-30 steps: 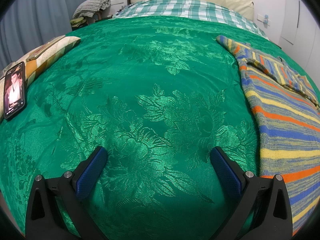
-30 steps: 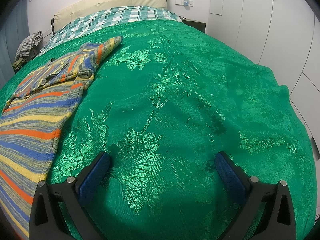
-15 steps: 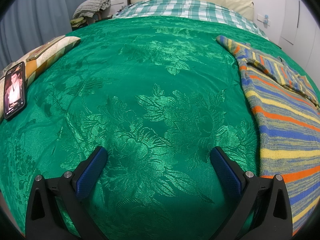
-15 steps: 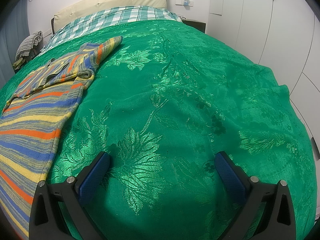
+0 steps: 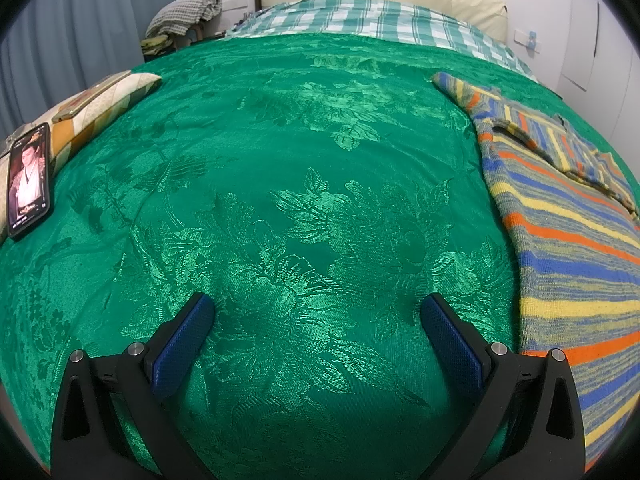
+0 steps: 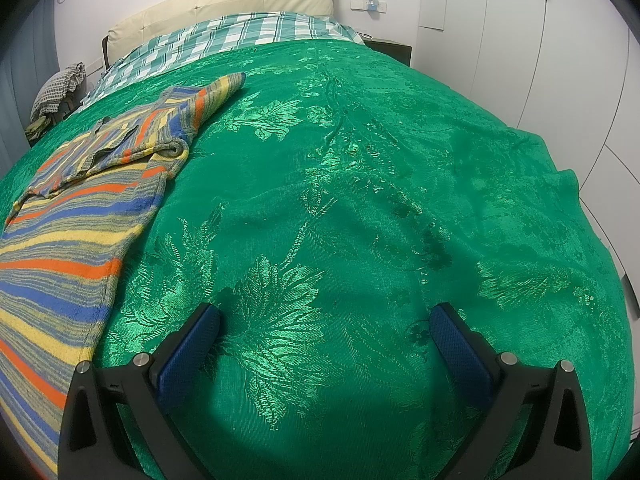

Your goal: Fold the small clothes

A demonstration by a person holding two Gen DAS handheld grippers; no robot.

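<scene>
Hovering low over the green brocade bedspread [image 5: 320, 208], the left gripper [image 5: 318, 314] and the right gripper [image 6: 326, 322] both have their jaws spread wide and hold nothing. Between the two, the striped knit garment [image 5: 568, 240] lies lengthwise on the bedspread, mostly flat, with a sleeve already turned in across its upper part. Folding appears barely begun: the body is unfolded and neither gripper touches it. Farther left a phone [image 5: 29, 178] rests beside a cushion [image 5: 108, 98]; checked bedding [image 6: 240, 38] lies beyond.

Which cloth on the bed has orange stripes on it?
The striped knit garment, lying flat between the two grippers. It has orange, blue and yellow bands; the green bedspread is flowery, and the sheet by the headboard is green-and-white checked.
</scene>
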